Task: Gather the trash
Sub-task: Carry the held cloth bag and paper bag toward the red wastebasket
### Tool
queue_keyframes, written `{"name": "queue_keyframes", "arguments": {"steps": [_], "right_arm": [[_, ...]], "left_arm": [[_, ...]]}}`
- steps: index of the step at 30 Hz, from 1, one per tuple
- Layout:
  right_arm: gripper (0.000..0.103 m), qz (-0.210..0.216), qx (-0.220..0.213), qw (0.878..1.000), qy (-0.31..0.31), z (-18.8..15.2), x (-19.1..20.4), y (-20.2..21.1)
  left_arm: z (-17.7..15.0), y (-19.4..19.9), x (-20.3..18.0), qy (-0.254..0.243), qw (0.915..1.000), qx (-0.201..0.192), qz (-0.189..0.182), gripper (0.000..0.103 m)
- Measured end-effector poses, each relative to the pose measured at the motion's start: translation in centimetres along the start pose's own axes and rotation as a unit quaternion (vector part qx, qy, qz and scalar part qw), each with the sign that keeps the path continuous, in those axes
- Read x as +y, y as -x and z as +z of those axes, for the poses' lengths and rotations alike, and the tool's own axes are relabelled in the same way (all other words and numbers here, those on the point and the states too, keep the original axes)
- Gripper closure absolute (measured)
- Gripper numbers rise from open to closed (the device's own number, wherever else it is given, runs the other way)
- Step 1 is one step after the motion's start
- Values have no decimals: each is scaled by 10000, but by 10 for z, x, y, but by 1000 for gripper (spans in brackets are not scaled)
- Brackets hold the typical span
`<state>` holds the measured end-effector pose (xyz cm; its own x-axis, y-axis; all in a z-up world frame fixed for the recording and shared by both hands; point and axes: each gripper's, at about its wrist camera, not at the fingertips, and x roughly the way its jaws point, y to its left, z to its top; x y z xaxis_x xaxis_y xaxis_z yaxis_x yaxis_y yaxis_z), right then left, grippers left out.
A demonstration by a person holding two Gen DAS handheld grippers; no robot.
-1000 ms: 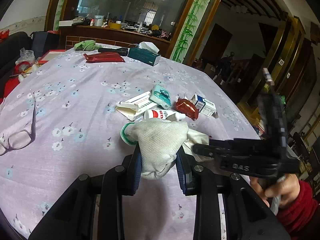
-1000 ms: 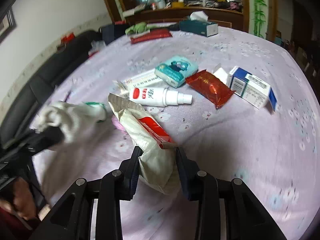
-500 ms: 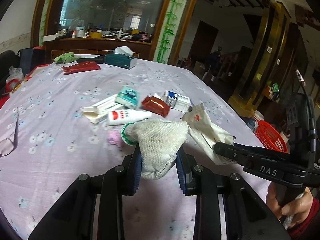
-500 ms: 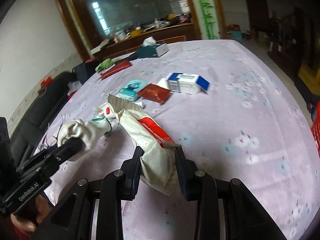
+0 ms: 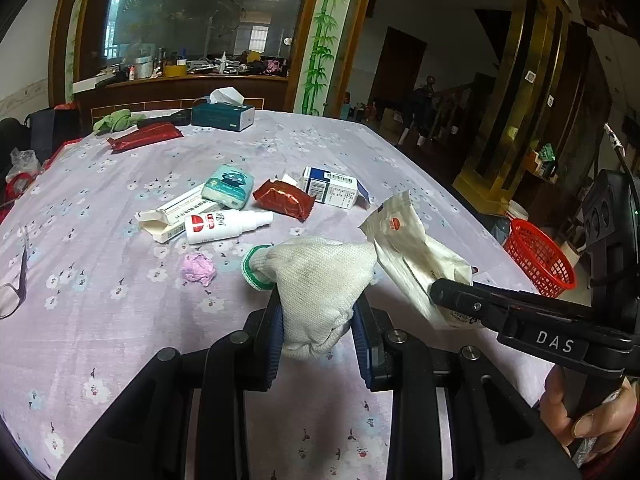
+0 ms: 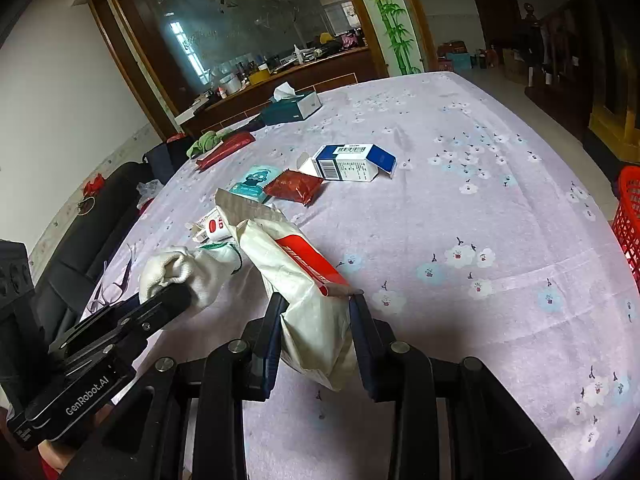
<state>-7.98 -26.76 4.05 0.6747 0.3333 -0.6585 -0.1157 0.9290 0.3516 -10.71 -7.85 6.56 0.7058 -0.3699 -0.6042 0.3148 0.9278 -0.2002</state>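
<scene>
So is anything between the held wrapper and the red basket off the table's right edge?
Nothing visible. The right tool holds the wrapper above bare tablecloth, and the cloth toward the basket is bare. The left tool with the glove sits on the other side.

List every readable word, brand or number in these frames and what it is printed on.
"DAS": on the right gripper body, seen from the left wrist.
"GenRobot.AI": on the left gripper body, seen from the right wrist.
Blue box: barcode and print, too small to read.
Spray bottle, long carton, white bag: print too blurred to read.
</scene>
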Motion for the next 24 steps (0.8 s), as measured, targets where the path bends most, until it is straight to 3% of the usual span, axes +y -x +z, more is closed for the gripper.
{"name": "queue_keyframes", "arguments": {"steps": [24], "right_arm": [[69,146,-152,9983,-544,1,-40,22]], "left_arm": [[12,-17,-33,-234,9995,171,-157,74]]}}
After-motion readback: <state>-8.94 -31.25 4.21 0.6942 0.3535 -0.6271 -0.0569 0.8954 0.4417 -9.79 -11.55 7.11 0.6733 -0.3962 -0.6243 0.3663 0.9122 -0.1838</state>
